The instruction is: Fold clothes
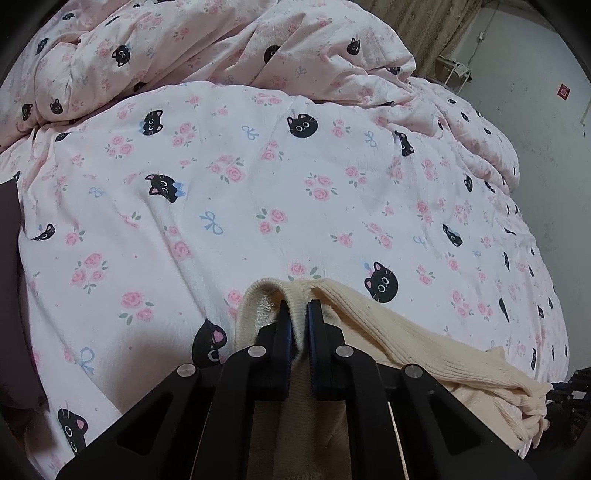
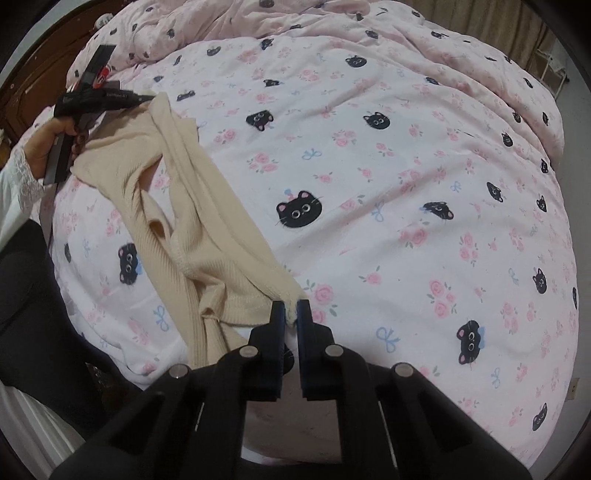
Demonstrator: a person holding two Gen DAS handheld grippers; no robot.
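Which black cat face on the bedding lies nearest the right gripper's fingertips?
The cat face with a blue bow, just right of the right gripper; the other cat faces lie farther up the duvet.

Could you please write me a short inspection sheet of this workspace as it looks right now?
Surface: bed covered by a pink duvet printed with black cats, roses and bows; rumpled at the far end.
Job's things: one cream ribbed knit top, stretched and twisted between both grippers, partly resting on the duvet.
Clutter: nothing seen.
Grippers: left gripper shut on a folded edge of the top; right gripper shut on a corner of it.
Cables: nothing seen.
Surroundings: curtain and grey wall beyond the bed; dark wooden headboard at left.
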